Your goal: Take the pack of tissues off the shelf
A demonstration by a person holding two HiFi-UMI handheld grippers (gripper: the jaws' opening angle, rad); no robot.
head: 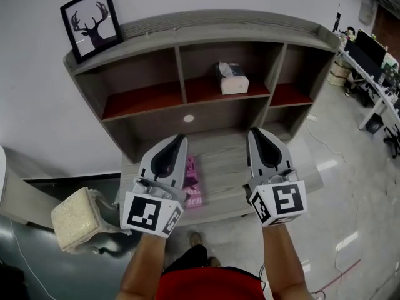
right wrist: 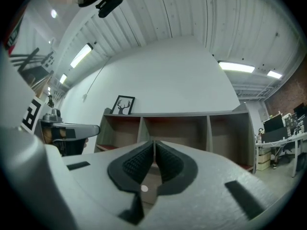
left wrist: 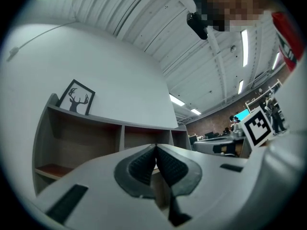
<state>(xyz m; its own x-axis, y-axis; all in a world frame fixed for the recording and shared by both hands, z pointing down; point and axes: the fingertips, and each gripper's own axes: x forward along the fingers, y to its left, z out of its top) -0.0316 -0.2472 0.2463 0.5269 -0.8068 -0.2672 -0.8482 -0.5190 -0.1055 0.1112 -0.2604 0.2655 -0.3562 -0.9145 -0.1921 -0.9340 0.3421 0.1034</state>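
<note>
nothing done yet: the pack of tissues (head: pixel 232 78) sits in the shelf's (head: pixel 206 27) middle compartment, untouched. left gripper (head: pixel 179 139) and right gripper (head: pixel 255 133) hover at the lower ledge's front edge, both clamped shut, empty.

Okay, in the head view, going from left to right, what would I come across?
framed deer picture → left gripper → pack of tissues → right gripper → computer monitors
</note>
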